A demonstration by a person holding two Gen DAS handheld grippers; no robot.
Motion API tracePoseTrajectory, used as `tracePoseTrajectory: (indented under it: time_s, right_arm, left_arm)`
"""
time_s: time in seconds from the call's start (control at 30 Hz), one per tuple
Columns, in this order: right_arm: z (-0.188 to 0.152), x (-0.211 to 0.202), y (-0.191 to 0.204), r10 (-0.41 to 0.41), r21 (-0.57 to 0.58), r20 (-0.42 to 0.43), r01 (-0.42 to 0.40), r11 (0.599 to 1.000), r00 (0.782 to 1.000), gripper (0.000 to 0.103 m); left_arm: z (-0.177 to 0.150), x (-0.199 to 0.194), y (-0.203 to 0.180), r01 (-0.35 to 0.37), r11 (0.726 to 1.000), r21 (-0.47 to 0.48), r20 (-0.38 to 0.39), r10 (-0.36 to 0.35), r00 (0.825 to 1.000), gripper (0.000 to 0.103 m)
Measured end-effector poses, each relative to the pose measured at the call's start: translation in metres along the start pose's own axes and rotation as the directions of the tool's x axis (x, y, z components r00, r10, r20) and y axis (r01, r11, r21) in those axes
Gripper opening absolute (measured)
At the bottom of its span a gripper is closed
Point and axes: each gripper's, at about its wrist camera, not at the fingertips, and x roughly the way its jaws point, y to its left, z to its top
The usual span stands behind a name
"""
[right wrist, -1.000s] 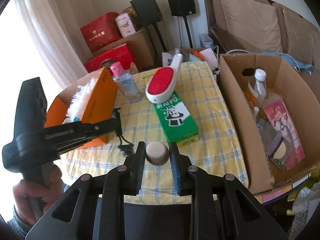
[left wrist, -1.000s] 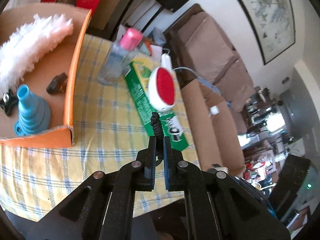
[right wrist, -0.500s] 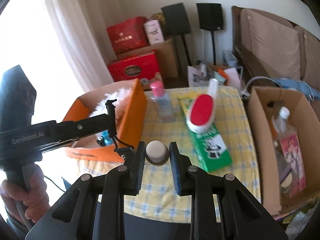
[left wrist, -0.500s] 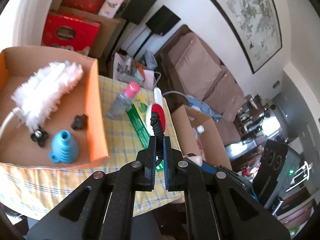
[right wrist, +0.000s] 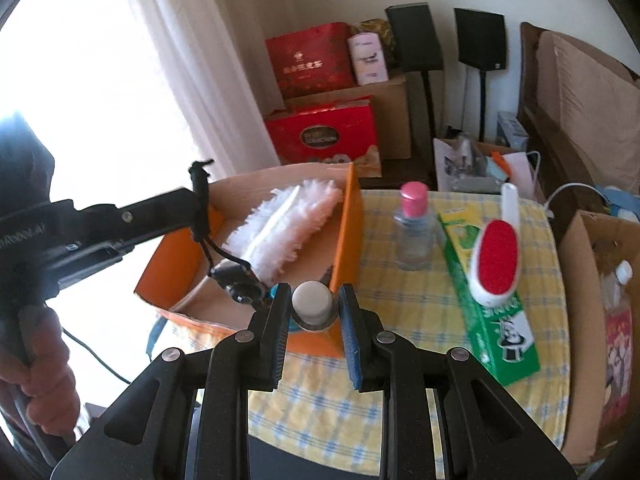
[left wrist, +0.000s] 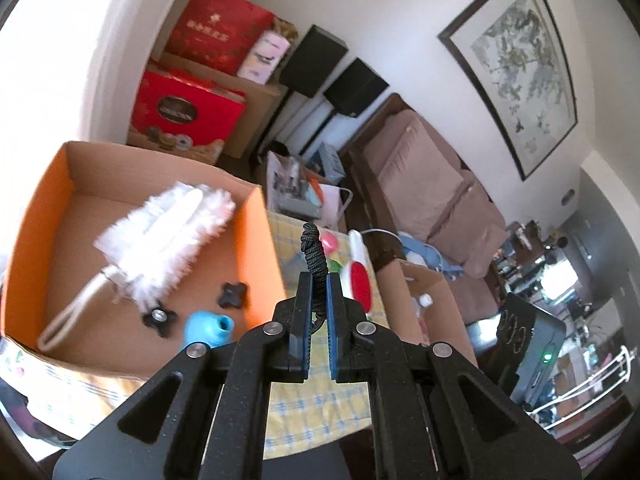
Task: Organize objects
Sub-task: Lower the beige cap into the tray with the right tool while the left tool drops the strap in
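Checked yellow tablecloth (right wrist: 416, 292) before brown sofa (left wrist: 436, 184).

Little is legible. The green box (right wrist: 486, 292) on the checked cloth carries white letters beside a cartoon figure, possibly "DARLIE", cut off by the red brush (right wrist: 495, 258). Gold characters on the red gift boxes (right wrist: 306, 58) stay unreadable.

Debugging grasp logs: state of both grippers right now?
Left gripper: shut on black cord.
Right gripper: shut on round white-capped object.

left tongs (left wrist: 316, 292) pinched shut, raised | right tongs (right wrist: 313, 308) clamped, level
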Motion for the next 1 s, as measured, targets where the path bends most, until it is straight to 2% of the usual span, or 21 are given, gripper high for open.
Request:
tracePoseTrajectory:
  time_s: [0.37,0.57,0.8,1.0]
  right_arm:
    - [-0.005,0.061,0.008,-0.002,-0.015,-0.090,0.001,1.000,0.996,0.023]
    - [-0.010,0.082,0.005,-0.015,-0.017,-0.128,0.013,1.000,0.992,0.023]
    - [-0.012,0.088,0.011,-0.024,-0.050,-0.136,0.017,0.999,0.990,0.024]
    - [-0.013,0.079,0.016,-0.033,-0.067,-0.118,0.025,0.997,0.992,0.026]
  left_arm:
    - [-0.005,0.010,0.057,-0.103,0.994,-0.048,-0.026,0.102,0.994,0.006]
    - [-0.010,0.026,0.076,-0.129,0.990,-0.060,-0.066,0.125,0.990,0.006]
    - [-0.019,0.044,0.083,-0.144,0.988,-0.046,-0.144,0.136,0.980,0.006]
    - [-0.022,0.042,0.084,-0.136,0.989,-0.050,-0.153,0.128,0.980,0.008]
